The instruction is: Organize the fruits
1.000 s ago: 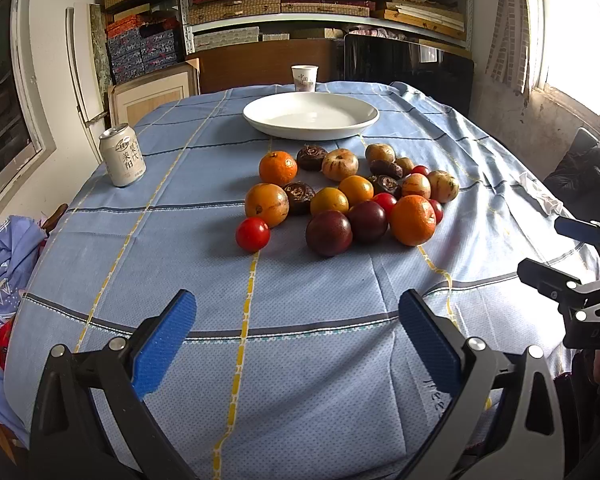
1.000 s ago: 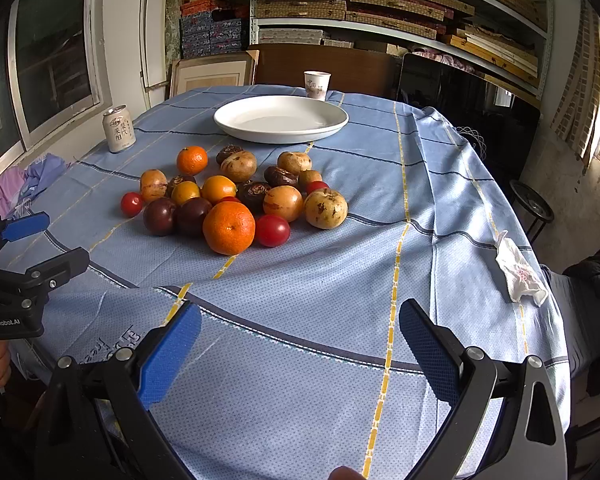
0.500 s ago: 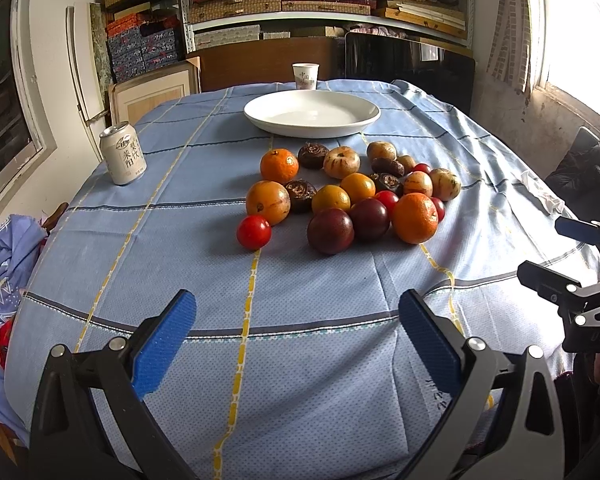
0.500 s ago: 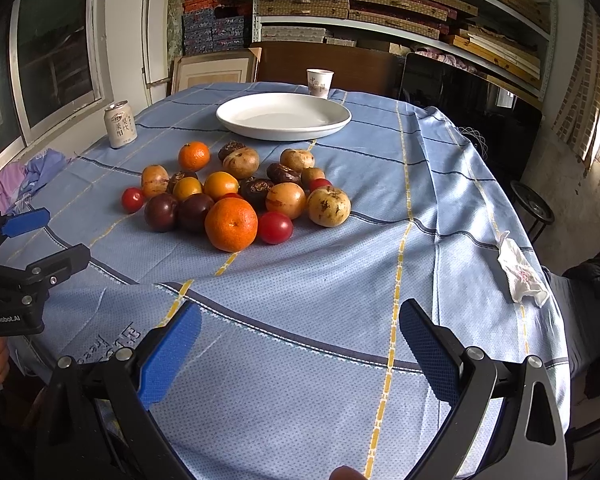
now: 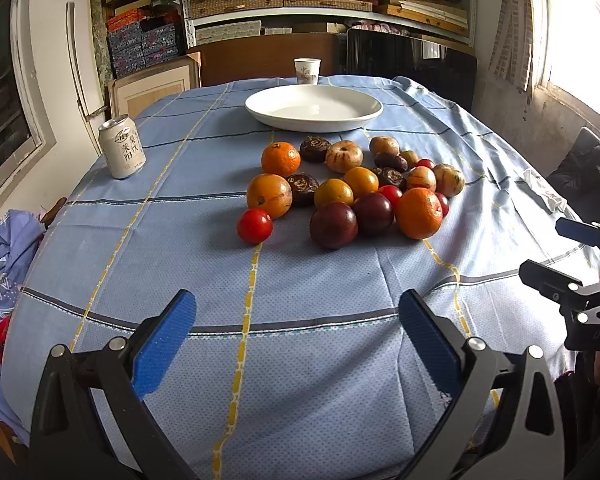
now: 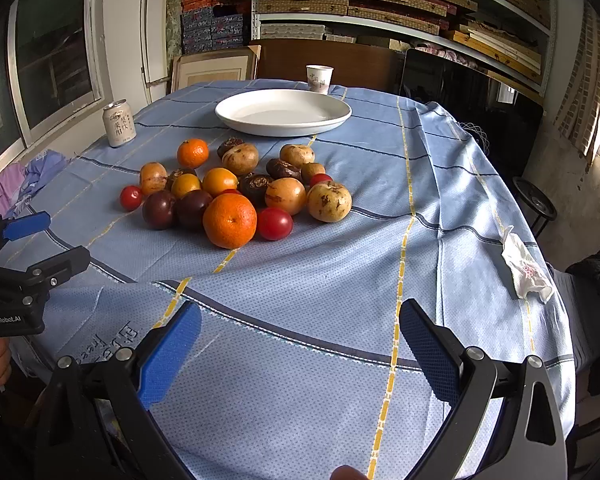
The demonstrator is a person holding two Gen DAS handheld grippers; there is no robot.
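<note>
A cluster of mixed fruits lies mid-table on a blue cloth: a big orange (image 5: pixel 418 213) (image 6: pixel 229 221), dark plums (image 5: pixel 333 224) (image 6: pixel 159 209), red tomatoes (image 5: pixel 254 225) (image 6: pixel 274 223), brownish round fruits (image 6: pixel 329 201) and several others. An empty white plate (image 5: pixel 314 109) (image 6: pixel 283 112) sits behind them. My left gripper (image 5: pixel 296 338) is open and empty, near the table's front edge. My right gripper (image 6: pixel 300 344) is open and empty, also short of the fruit. Each gripper shows at the other view's edge.
A drink can (image 5: pixel 121 147) (image 6: pixel 119 123) stands at the left. A paper cup (image 5: pixel 307 71) (image 6: pixel 319 79) stands behind the plate. A crumpled tissue (image 6: pixel 525 268) lies at the right table edge. Shelves and boards stand behind the table.
Both grippers have moved slightly forward toward the fruit; the fruit sits a little lower and larger in both views. The jaws stay open.
</note>
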